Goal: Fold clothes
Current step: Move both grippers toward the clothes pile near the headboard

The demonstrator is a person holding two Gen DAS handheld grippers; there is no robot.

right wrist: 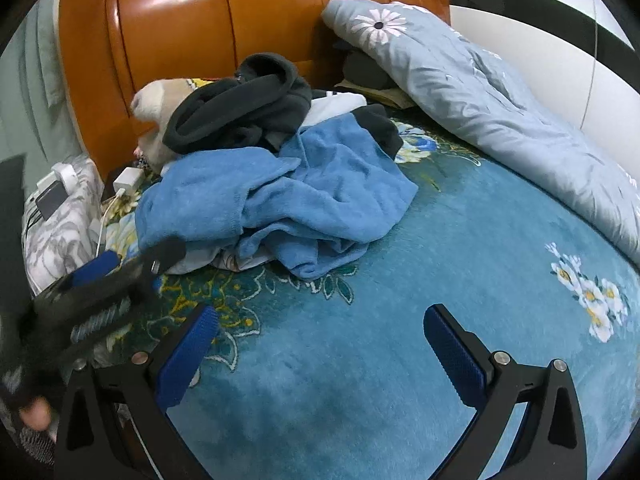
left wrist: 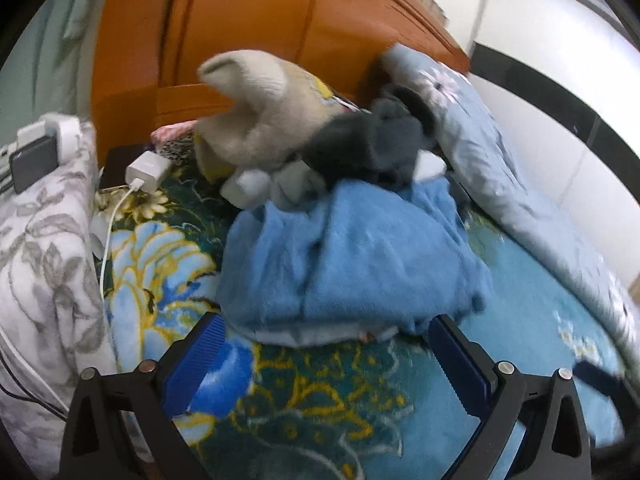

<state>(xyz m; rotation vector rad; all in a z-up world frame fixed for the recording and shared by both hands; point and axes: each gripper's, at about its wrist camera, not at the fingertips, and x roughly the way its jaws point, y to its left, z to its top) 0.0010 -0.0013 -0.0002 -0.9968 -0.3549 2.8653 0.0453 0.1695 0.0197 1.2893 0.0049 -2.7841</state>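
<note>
since both our tongs are spread wide with nothing between the pads, we're just hovering over the bed (right wrist: 460, 216) at this point. left tongs (left wrist: 324, 360) sit right at the near hem of the blue top (left wrist: 344, 256), right tongs (right wrist: 320, 344) hang further back over bare blanket.

the clothes are a rumpled heap up near the headboard (right wrist: 180, 32): blue top in front, a dark hoodie (right wrist: 244, 108) slumped on it, a cream fleece thing (left wrist: 256, 108) behind, something white poking out underneath. none of it looks folded, it's all bunched.

for doing this well, we reckon: grab one garment only, by a real edge like the hem or a shoulder seam, not a fistful from the middle. the blue one is fluffy and thick, so pinch deep or it'll slip. drag it flat before any fold.

room-wise, the good news is the big open stretch of blanket on the near and right side, that's where to lay things out. watch the left though: a charger (left wrist: 146, 170) and its white cable (left wrist: 110, 232) sit just beside the heap, next to a grey floral pillow (left wrist: 44, 264), easy to snag. the pale quilt (right wrist: 500, 108) is rolled along the right edge by the wall, so the flat space ends there.
</note>
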